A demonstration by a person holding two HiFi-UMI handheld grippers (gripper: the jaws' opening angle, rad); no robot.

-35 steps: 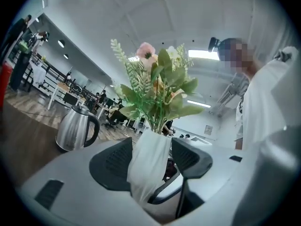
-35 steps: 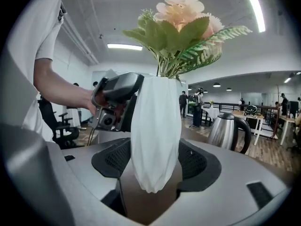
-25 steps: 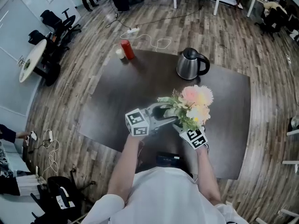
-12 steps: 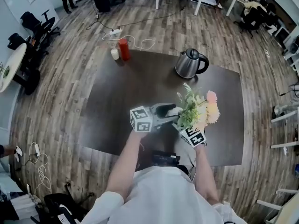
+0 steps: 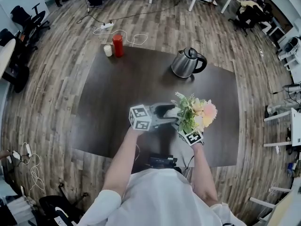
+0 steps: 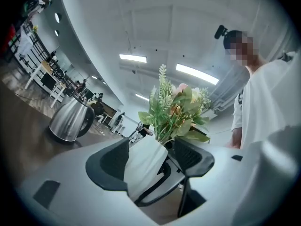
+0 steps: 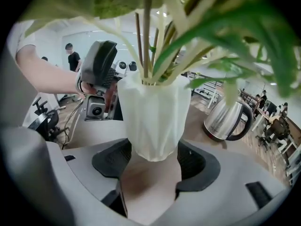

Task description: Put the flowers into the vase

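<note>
A steel kettle [image 5: 186, 62] stands on the dark table [image 5: 117, 102] beyond the white vase [image 7: 153, 112], well apart from it; a red bottle [image 5: 117, 45] and a small white cup [image 5: 108, 50] sit just beside each other at the far left corner; a power strip [image 5: 104, 26] lies on the wooden floor behind. The vase is over the table's near part, between both tools; the right gripper [image 7: 151, 163] pinches its narrow foot from both sides; the left gripper [image 6: 155, 160] has just been opening, jaws spread around the vase, a gap at one pad. The vase stands roughly upright, mouth up; the flowers [image 5: 197, 114] rise along its axis, blooms fanning toward the person's right.
</note>
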